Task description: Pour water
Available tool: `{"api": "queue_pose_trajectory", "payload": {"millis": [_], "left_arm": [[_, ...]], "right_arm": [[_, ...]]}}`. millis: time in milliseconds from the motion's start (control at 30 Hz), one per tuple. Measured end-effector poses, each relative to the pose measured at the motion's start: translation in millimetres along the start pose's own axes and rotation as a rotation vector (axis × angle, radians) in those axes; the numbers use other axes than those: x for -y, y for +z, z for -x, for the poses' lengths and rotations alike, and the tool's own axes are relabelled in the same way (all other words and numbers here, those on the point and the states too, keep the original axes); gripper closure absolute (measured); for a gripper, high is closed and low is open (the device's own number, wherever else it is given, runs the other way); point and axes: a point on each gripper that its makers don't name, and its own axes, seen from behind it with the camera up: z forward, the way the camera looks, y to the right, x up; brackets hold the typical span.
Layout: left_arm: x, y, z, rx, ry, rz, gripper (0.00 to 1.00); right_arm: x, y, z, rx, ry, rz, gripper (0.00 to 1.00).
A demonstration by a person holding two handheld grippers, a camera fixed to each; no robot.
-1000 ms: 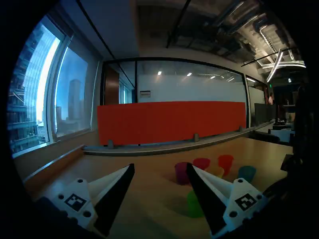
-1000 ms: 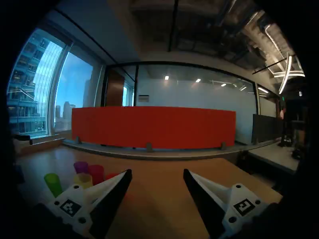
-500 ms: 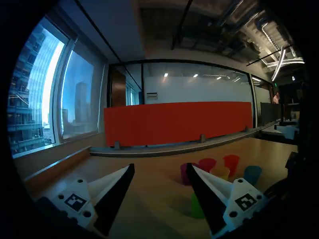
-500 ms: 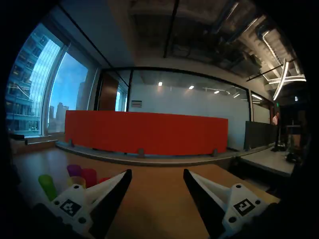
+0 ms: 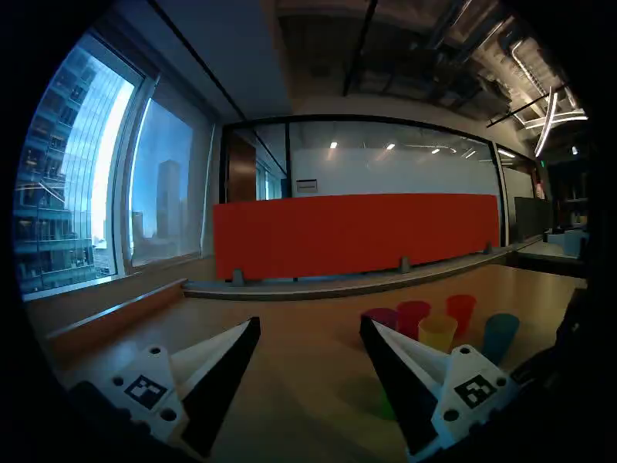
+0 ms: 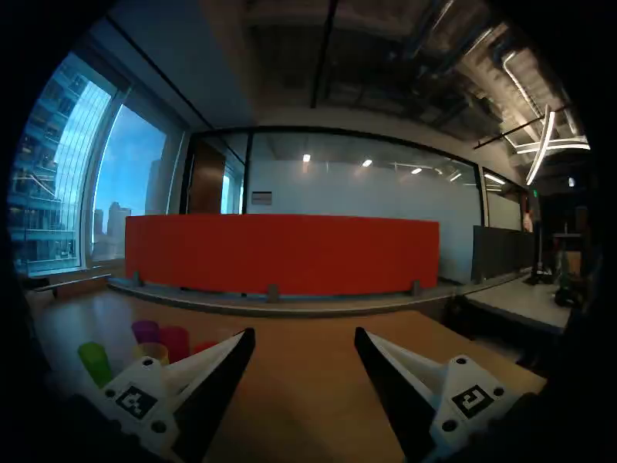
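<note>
On the tabletop (image 5: 308, 386): I see a tight cluster of small plastic cups, all upright on the bare wood.
Cups, right gripper view: they sit low on the left. The green cup (image 6: 96, 361) is nearest the edge, with the purple cup (image 6: 145, 332) and magenta cup (image 6: 176, 339) behind it. The yellow cup (image 6: 154, 353) is in front of those two, partly hidden by the gripper's left finger.
Cups, left gripper view: they stand right of centre, beyond the right finger. The purple, magenta and yellow cups are joined by an orange-red cup (image 5: 461, 307) and a blue cup (image 5: 500, 333). The green cup is nearer me and mostly hidden behind that finger.
Left hand-held gripper (image 5: 308, 320): released, fingers spread wide, nothing between them, held above the wood and well apart from the cups.
Right hand-held gripper (image 6: 304, 333): released as well, fingers wide, the gap showing only wood.
Contents: I cannot tell whether any cup holds water.
Far edge: a long red divider (image 5: 355, 231) runs along the back of the tabletop.
Left side: tall windows (image 5: 92, 201) look out on city towers.
</note>
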Motion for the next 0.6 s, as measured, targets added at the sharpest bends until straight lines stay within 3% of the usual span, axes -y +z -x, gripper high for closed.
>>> {"api": "queue_pose_trajectory", "payload": {"millis": [267,600], "left_arm": [[-1.8,3.2,13.5,-0.009,-0.007,0.006,0.04],[9.5,8.1,23.2,-0.023,-0.006,0.012,0.04]], "right_arm": [[-1.2,-0.7,2.4,0.011,0.007,0.010,0.00],[6.4,3.6,-0.7,0.014,0.011,0.005,0.00]]}}
